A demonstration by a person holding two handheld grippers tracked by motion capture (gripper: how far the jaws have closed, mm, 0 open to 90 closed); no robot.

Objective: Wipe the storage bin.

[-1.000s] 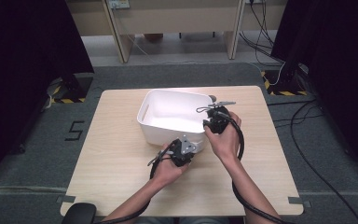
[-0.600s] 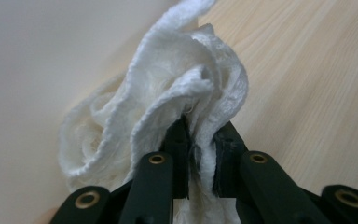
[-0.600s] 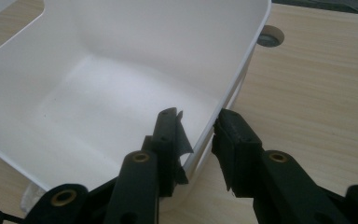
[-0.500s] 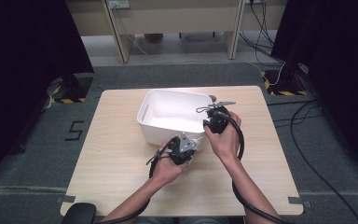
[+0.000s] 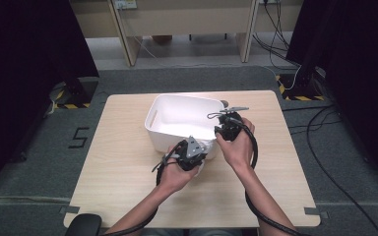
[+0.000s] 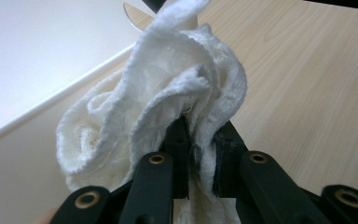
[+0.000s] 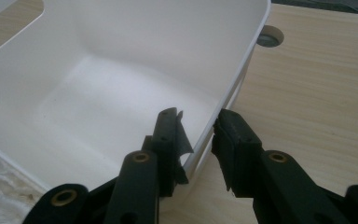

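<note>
Your left tongs [image 6: 200, 154] are clenched on a bunched white cloth [image 6: 168, 102], held just outside the near wall of the white tub [image 5: 177, 118] on the counter [image 5: 118, 162]. Your right tongs [image 7: 196, 135] straddle and steady the tub's rim. The cloth is picked up; lifting it over the rim and dropping it inside looks left.

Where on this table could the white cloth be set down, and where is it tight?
Bare wood lies left of the white tub, down to the table near edge, and right of the right tongs. It is crowded at the tub's near right corner: the left tongs grip the cloth there, and the right tongs straddle the rim.
</note>
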